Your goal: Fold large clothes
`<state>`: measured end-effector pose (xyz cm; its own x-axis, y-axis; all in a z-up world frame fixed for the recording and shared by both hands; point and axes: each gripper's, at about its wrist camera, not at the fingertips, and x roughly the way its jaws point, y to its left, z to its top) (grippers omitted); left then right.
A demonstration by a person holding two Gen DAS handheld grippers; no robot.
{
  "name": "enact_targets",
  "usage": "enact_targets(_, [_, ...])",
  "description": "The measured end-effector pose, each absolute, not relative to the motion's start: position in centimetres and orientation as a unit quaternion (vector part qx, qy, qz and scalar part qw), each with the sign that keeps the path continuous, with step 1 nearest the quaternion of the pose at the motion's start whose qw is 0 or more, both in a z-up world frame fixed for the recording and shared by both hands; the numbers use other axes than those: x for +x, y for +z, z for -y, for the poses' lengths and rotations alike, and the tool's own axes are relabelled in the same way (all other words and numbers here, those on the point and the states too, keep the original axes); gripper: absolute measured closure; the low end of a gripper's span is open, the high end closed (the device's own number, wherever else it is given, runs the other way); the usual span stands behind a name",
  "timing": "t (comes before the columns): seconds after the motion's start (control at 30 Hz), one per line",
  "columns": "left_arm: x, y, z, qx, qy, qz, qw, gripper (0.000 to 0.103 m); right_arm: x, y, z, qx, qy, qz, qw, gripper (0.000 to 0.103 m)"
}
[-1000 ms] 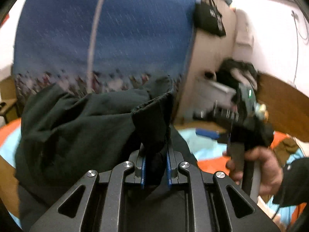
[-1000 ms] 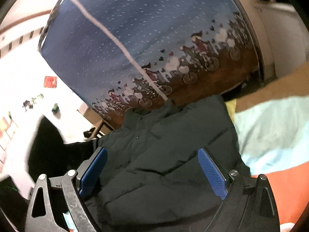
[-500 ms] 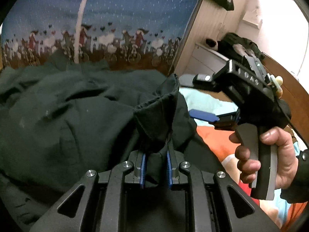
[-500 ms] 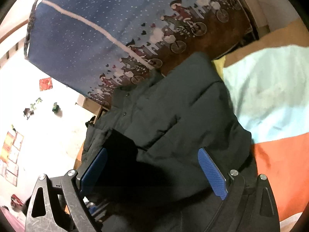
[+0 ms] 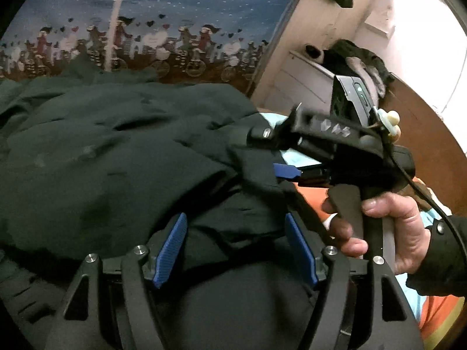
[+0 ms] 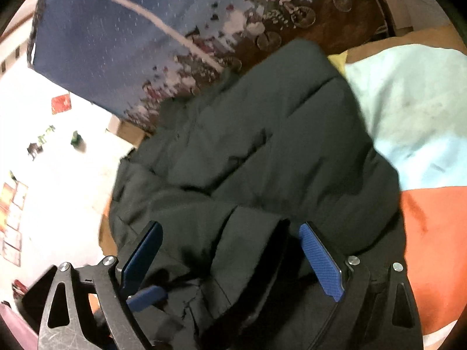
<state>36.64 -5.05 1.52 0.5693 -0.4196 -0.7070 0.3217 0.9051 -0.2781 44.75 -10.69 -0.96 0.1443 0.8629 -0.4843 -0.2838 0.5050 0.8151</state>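
From the left wrist view, the left gripper (image 5: 236,248) has just been opening its jaws, and they now stand apart with blue pads (image 5: 172,245) on either side of a loose fold of the dark green padded jacket (image 5: 102,157); the cloth lies between the pads without being pinched, a visible gap on the right side at least. The bulk of the jacket spreads ahead and to the left of this gripper, reaching up to the foot of a blue curtain (image 5: 189,5) printed with cyclists and hearts. Ahead and to the right, close beside the jacket's edge, the right gripper (image 5: 287,172) shows side-on, with one blue pad just at the hem of the garment, gripped around its handle by the person's hand (image 5: 388,227) in a dark sleeve. Behind it stands a pale wooden cabinet (image 5: 315,46). From the right wrist view, the right gripper (image 6: 230,259) has just been closing its jaws somewhat, yet they are spread fairly wide, and a flap of the jacket (image 6: 262,145) lies between the pads, nearer the right one; whether that pad presses the cloth cannot be told. The rest of the jacket stretches ahead of the gripper, bunched in quilted folds. To its right lies a bedspread (image 6: 414,110) in pale blue and orange, and the curtain (image 6: 122,40) hangs beyond.
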Motion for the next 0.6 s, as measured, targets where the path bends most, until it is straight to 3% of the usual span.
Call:
enact_targets(0.1, [36.0, 1.9, 4.1, -0.055, -0.194, -0.412, 0.889, 0.040, 44.6, -1.0, 10.3, 0.255, 0.389, -0.519, 0.717, 0.063])
enact_targets(0.13, [35.8, 2.1, 3.6, -0.053, -0.187, -0.410, 0.891, 0.039, 44.6, -0.9, 10.3, 0.248, 0.385, -0.519, 0.722, 0.069])
enact_targets(0.2, [35.4, 2.5, 2.7, -0.055, -0.177, -0.406, 0.895, 0.039, 44.4, -0.3, 10.4, 0.228, 0.379, -0.512, 0.736, 0.092])
enact_targets(0.6, [34.1, 6.3, -6.3, -0.060, -0.032, -0.385, 0.921, 0.039, 43.7, 6.5, 11.8, 0.126, 0.321, -0.414, 0.842, 0.096])
